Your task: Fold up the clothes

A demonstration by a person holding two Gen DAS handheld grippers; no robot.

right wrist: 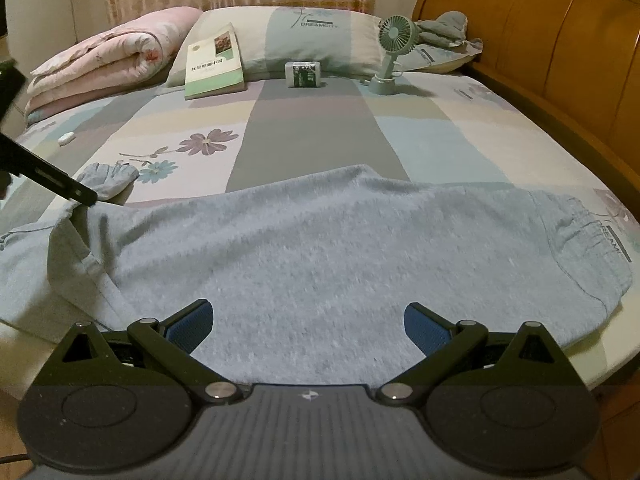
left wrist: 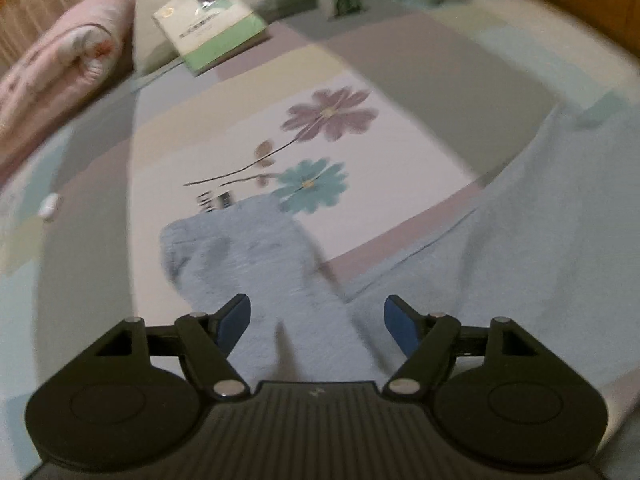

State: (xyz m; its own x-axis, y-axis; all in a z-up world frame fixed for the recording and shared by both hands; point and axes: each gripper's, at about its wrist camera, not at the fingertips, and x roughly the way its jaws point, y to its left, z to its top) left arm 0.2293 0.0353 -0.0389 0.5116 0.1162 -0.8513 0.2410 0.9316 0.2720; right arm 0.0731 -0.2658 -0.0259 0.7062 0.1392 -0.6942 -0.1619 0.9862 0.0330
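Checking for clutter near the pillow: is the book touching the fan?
Apart. The right wrist view shows the book and the fan separated by open bedsheet and a small box.

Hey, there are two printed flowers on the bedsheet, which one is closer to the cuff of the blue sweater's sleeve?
The teal flower: the light blue fleece sleeve cuff reaches its lower edge. The purple flower sits farther up the sheet, toward the pillows.
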